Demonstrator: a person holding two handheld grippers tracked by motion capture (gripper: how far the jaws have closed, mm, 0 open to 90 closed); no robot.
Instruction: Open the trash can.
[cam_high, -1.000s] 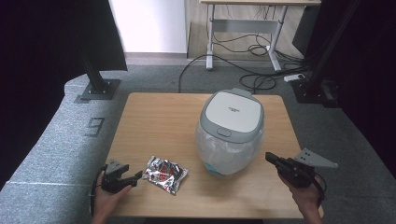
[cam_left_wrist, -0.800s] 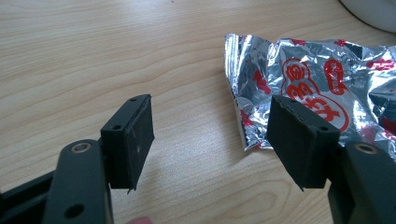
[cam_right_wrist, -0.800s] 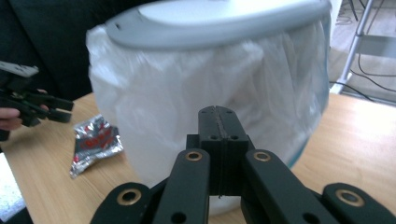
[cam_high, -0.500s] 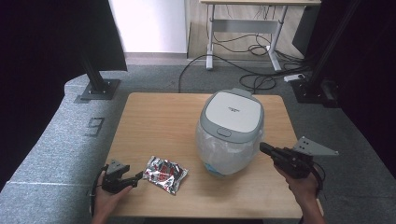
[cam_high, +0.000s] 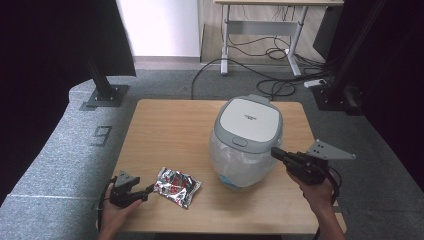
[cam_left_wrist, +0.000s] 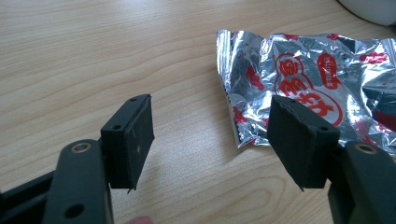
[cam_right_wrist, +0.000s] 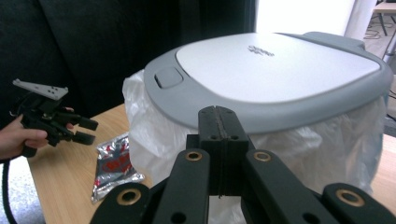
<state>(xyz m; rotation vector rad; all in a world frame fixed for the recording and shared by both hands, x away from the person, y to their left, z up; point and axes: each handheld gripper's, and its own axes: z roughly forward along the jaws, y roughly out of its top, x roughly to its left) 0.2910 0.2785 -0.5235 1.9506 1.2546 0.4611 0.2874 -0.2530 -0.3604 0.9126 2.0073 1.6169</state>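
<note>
a: how was the foil packet (cam_high: 177, 186) seen?

b: it was shown lying flat and crinkled on the wooden table (cam_high: 165, 130), near the front edge, silver with red printed characters. in the left gripper view its near corner (cam_left_wrist: 243, 135) was framed just ahead of the left gripper (cam_left_wrist: 210, 140), whose jaws were held well apart, with nothing pinched between them.

a: and what was counted?

b: one packet, one grey-lidded bin (cam_high: 247, 140) lined with a pale plastic bag, two grippers and two hands were counted. the bin was stood right of the packet, apart from it.

a: the right gripper (cam_high: 278, 153)?

b: its jaws were pressed together with nothing between them, pointed at the bin's side just under the lid rim; whether the tips touched the bin could not be told.

a: what was cut off?

b: the packet's far side was cropped in the left gripper view, and its print could not be read.
</note>
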